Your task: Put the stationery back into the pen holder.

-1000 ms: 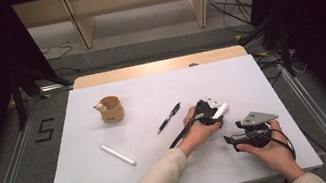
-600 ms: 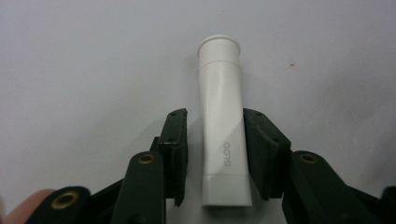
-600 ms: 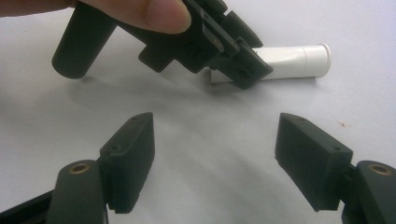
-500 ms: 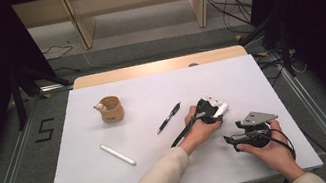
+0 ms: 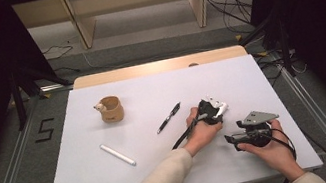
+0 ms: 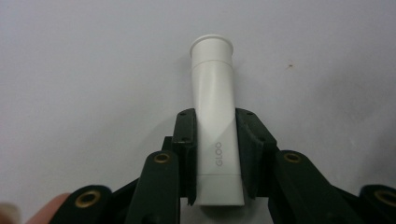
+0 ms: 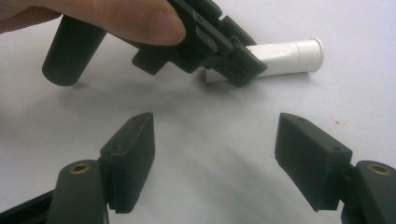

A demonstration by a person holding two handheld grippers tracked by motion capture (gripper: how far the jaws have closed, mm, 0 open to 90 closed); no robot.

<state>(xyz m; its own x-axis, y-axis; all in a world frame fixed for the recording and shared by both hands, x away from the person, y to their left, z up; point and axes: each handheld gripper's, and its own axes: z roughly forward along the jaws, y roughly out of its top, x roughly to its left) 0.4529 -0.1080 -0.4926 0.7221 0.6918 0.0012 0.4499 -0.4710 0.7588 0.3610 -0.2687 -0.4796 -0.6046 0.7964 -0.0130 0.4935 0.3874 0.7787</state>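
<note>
A white glue tube (image 6: 212, 84) lies on the white table, cap end pointing away from my left gripper (image 6: 217, 121). That gripper's jaws have just been closing, and both black pads now press on the tube's lower body. In the high view my left gripper (image 5: 215, 108) sits right of centre with the tube (image 5: 223, 107) at its tip. My right gripper (image 7: 215, 140) stands open with nothing between its jaws, a little short of the tube (image 7: 289, 58) and the left gripper (image 7: 233, 60). In the high view the right gripper (image 5: 234, 138) rests near the front right.
A black pen (image 5: 169, 117) lies just left of the left hand. Towards the front left is a white stick (image 5: 117, 154). A brown cup (image 5: 111, 109) with a small figure on its rim stands at the back left. The white table (image 5: 150, 88) ends close behind the right hand.
</note>
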